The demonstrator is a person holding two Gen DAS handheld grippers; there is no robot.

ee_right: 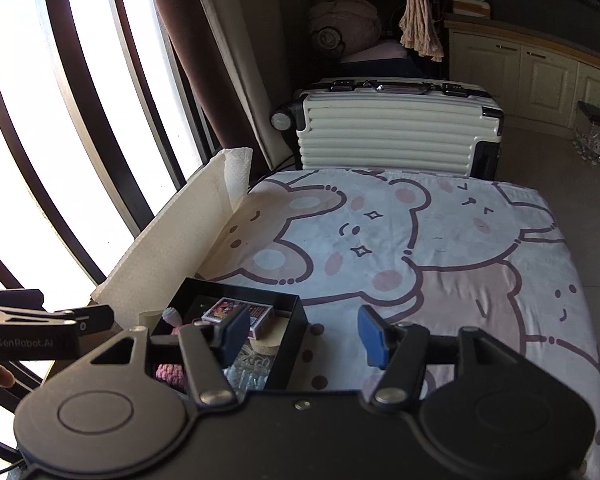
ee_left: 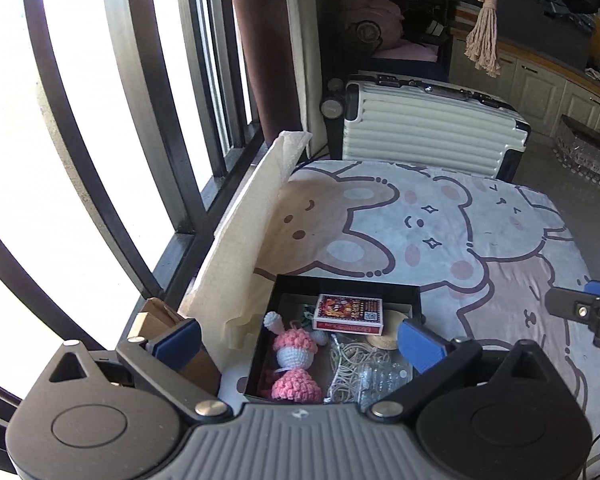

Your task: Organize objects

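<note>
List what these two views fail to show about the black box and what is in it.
- Near wall of the black box: left wrist view, hidden behind the left claw body.
- Crochet doll: right wrist view, mostly covered by the right claw finger.
- Card pack print: too small to read.
- Clear tangle under the pack: blurred, items indistinguishable.

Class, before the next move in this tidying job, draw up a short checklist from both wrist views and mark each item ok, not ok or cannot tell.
1. Left gripper open, nothing between its fingers: ok.
2. Right gripper open, nothing held: ok.
3. Card box lies inside the black tray: ok.
4. Crochet doll lies inside the tray: ok.
5. Blanket beyond the tray free of loose items: ok.
6. Everything to be organized is in the tray: cannot tell.
</note>
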